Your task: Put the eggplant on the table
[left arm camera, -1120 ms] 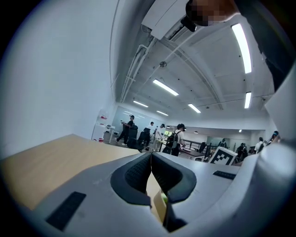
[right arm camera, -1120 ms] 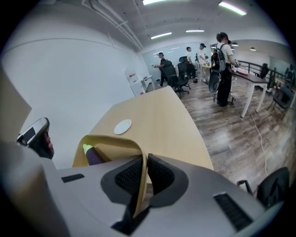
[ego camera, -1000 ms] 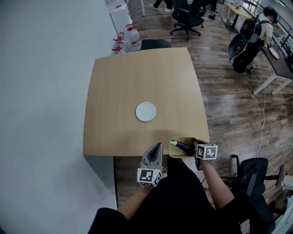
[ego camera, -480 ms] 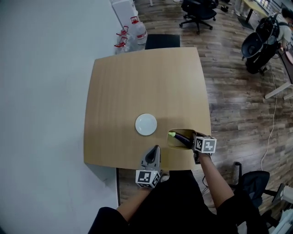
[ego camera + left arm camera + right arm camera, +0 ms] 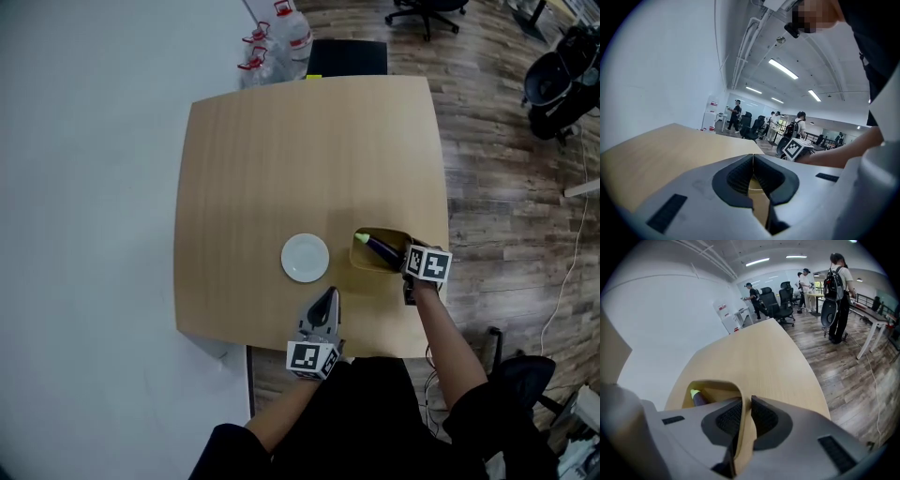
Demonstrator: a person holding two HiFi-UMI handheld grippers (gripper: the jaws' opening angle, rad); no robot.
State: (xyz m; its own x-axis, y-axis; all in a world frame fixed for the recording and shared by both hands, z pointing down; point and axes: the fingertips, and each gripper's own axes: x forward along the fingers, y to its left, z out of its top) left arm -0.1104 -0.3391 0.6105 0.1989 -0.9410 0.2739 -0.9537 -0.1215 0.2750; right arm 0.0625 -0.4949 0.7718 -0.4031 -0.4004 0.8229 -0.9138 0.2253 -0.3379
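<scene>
A tan wooden bowl is over the front right part of the wooden table; whether it rests on the table I cannot tell. In it lies the purple eggplant, its green tip pointing left. My right gripper is shut on the bowl's near rim. The right gripper view shows the rim pinched between the pads, with the eggplant inside. My left gripper is shut and holds nothing, above the table's front edge just below the plate. In the left gripper view its fingers are closed together.
A small white plate lies on the table left of the bowl. A white wall runs along the left. Water bottles and a dark chair stand beyond the far edge. Wood floor lies to the right.
The right gripper has carried the bowl with the eggplant from the table's front edge further over the tabletop. The left gripper moved forward to the front edge, still shut.
</scene>
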